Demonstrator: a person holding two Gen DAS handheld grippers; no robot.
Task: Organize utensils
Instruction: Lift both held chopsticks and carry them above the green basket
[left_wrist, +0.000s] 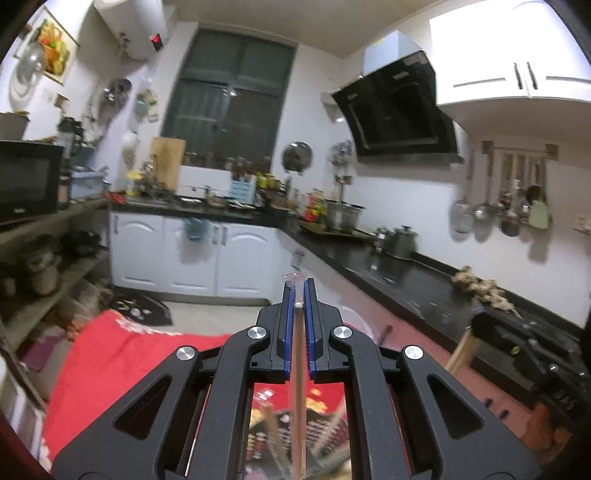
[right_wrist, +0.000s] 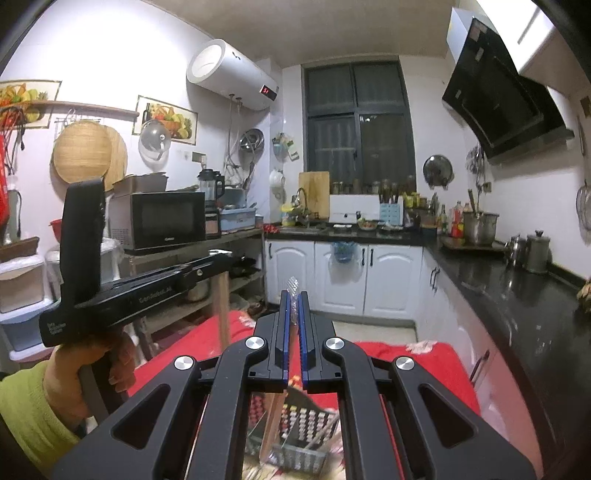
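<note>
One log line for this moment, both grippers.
left gripper: shut on clear plastic | right gripper: shut on clear plastic | below: red cloth

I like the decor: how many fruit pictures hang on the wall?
2. One fruit picture at the far left edge, the other beside the water heater. More may be hidden.

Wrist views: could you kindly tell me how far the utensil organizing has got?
Done: nothing clearly sorted yet. In hand: the left gripper and right gripper each pinch clear plastic wrapping, above the red cloth. Left: the blurred utensils in the basket below.
</note>
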